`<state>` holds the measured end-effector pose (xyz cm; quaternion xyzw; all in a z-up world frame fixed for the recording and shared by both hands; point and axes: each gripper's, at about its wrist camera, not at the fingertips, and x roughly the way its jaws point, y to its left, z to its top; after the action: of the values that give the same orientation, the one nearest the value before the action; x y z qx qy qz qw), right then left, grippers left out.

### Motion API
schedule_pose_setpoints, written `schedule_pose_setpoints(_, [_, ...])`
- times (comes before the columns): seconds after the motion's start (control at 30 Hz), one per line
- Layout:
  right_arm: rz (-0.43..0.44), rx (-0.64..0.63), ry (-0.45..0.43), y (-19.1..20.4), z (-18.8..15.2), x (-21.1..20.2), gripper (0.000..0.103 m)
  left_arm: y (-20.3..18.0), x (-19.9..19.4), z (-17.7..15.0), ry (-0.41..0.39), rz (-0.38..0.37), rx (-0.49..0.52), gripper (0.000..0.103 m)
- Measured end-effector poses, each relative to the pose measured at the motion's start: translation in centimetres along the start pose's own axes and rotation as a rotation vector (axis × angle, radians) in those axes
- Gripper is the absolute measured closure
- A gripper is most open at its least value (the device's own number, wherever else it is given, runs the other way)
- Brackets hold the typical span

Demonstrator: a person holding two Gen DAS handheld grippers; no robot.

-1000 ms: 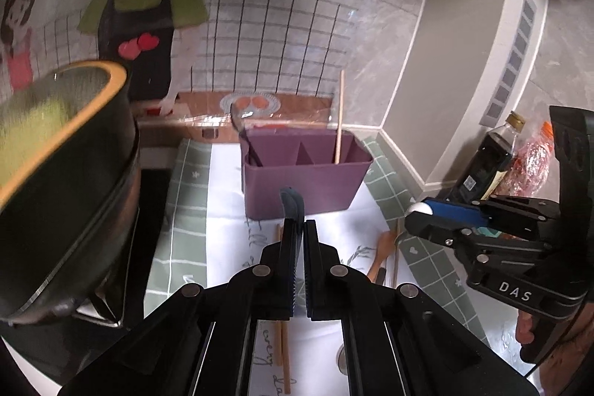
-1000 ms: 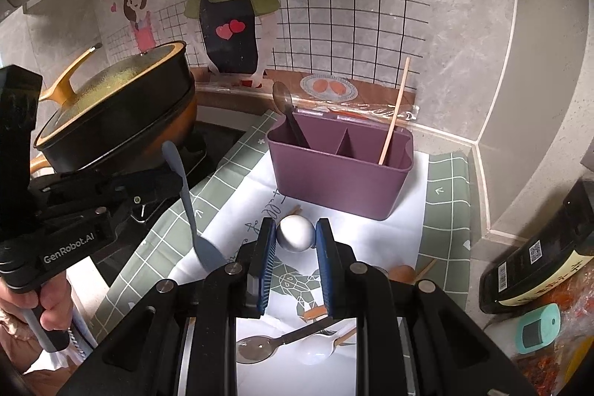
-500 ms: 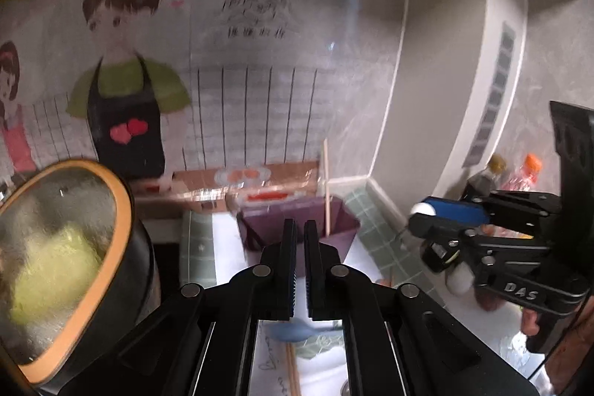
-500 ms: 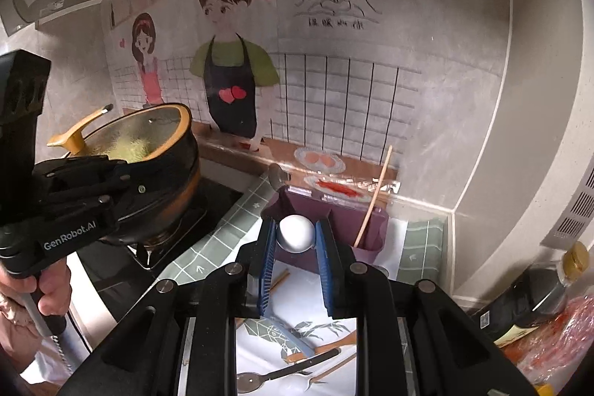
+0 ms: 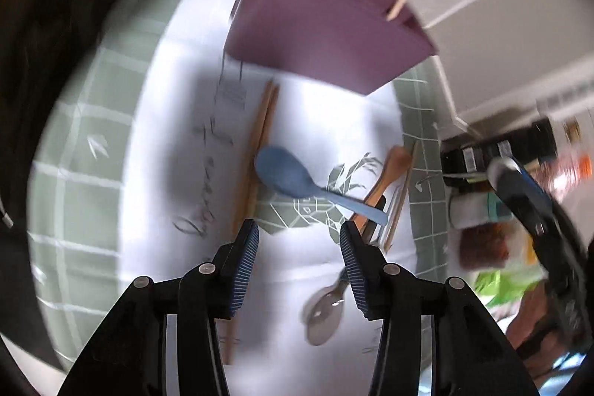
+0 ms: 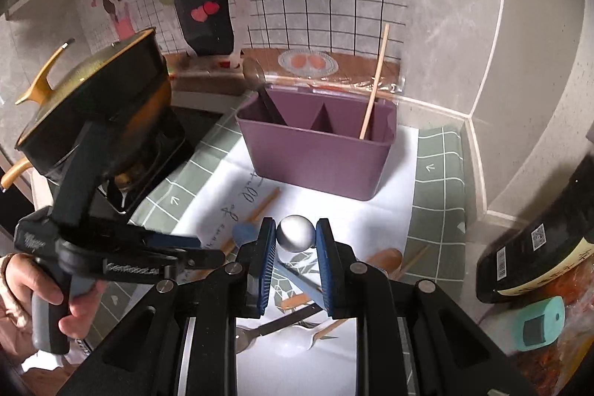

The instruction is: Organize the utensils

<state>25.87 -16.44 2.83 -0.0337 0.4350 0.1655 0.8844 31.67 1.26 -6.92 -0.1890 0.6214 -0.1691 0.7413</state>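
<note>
Opening with nothing inside, the left gripper (image 5: 299, 240) should straddle the blue spoon (image 5: 286, 171) near the purple box (image 5: 326, 36), while the right gripper (image 6: 296, 240) is squeezing a white spoon (image 6: 295, 233).

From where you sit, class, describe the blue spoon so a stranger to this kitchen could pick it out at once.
Find the purple utensil caddy on the white mat. In front of it lies a scatter of loose utensils; the blue spoon lies flat there, its bowl overlapping the wooden chopsticks. It is the only blue utensil; its neighbours are wood or metal.

Caddy (image 6: 315, 151) behind loose spoon (image 5: 286, 175) and chopsticks (image 5: 260, 132); pot (image 6: 92, 106) left of it
</note>
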Motion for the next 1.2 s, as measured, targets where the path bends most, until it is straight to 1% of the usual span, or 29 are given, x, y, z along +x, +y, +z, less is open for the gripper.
schedule_pose_setpoints(0.03, [0.002, 0.001, 0.001, -0.1, 0.0, 0.1, 0.084, -0.2, 0.6, -0.1, 0.015, -0.002, -0.022, 0.056])
schedule_pose_setpoints(0.13, [-0.011, 0.001, -0.004, -0.6, -0.1, 0.2, 0.084, -0.9, 2.4, 0.1, 0.058, -0.008, -0.127, 0.052])
schedule_pose_setpoints(0.2, [-0.026, -0.005, -0.009, -1.0, -0.1, 0.3, 0.084, -1.3, 3.5, 0.3, 0.074, 0.004, -0.182, 0.052])
schedule_pose_setpoints(0.3, [-0.037, -0.011, -0.02, -1.5, -0.3, 0.2, 0.084, -1.8, 4.5, 0.9, 0.026, 0.095, -0.228, 0.052])
schedule_pose_setpoints(0.4, [-0.028, 0.002, -0.024, -2.2, -0.5, 0.2, 0.084, -1.5, 4.9, 1.4, -0.036, 0.175, -0.302, 0.051])
schedule_pose_setpoints(0.43, [-0.027, 0.006, -0.025, -2.4, -0.6, 0.2, 0.084, -1.5, 4.9, 1.6, -0.054, 0.185, -0.315, 0.049])
schedule_pose_setpoints(0.47, [-0.025, 0.012, -0.026, -2.6, -0.7, 0.2, 0.084, -1.7, 5.1, 1.9, -0.068, 0.22, -0.315, 0.048])
schedule_pose_setpoints(0.5, [-0.022, 0.018, -0.026, -2.8, -0.8, 0.3, 0.084, -2.0, 5.3, 2.1, -0.078, 0.238, -0.308, 0.046])
schedule_pose_setpoints(0.57, [-0.017, 0.026, -0.026, -3.1, -1.0, 0.4, 0.084, -2.9, 5.9, 2.6, -0.097, 0.288, -0.267, 0.045])
schedule_pose_setpoints(0.63, [-0.014, 0.031, -0.028, -3.3, -1.2, 0.4, 0.084, -4.0, 6.7, 2.9, -0.113, 0.344, -0.204, 0.045])
schedule_pose_setpoints(0.7, [-0.001, 0.039, -0.028, -3.5, -1.4, 0.4, 0.084, -5.0, 7.4, 2.6, -0.138, 0.39, -0.136, 0.045])
schedule_pose_setpoints(0.73, [0.006, 0.044, -0.027, -3.5, -1.5, 0.3, 0.084, -5.4, 7.7, 2.3, -0.154, 0.41, -0.099, 0.046])
schedule_pose_setpoints(0.77, [0.02, 0.053, -0.024, -3.7, -1.6, 0.3, 0.084, -5.8, 7.8, 1.9, -0.172, 0.424, -0.052, 0.057])
schedule_pose_setpoints(0.8, [0.038, 0.065, -0.02, -3.9, -1.7, 0.3, 0.084, -6.2, 8.0, 1.4, -0.194, 0.446, 0.011, 0.072])
schedule_pose_setpoints(0.83, [0.056, 0.077, -0.016, -4.0, -1.7, 0.3, 0.084, -6.3, 8.1, 0.9, -0.209, 0.452, 0.053, 0.075])
schedule_pose_setpoints(0.9, [0.084, 0.096, -0.007, -4.1, -1.9, 0.2, 0.084, -6.0, 7.8, -0.1, -0.228, 0.417, 0.092, 0.081])
schedule_pose_setpoints(0.97, [0.099, 0.1, 0.001, -3.9, -2.0, 0.2, 0.084, -5.2, 7.1, -1.1, -0.246, 0.358, 0.095, 0.084])
schedule_pose_setpoints(1.0, [0.1, 0.096, 0.005, -3.7, -2.0, 0.2, 0.084, -5.0, 6.6, -1.5, -0.256, 0.338, 0.105, 0.088])
schedule_pose_setpoints(1.1, [0.096, 0.082, 0.011, -3.1, -2.1, 0.2, 0.084, -4.5, 3.7, -3.2, -0.339, 0.319, 0.188, 0.096])
schedule_pose_setpoints(1.2, [0.093, 0.071, 0.013, -2.3, -2.0, 0.0, 0.084, -4.3, 0.7, -4.3, -0.411, 0.312, 0.252, 0.096])
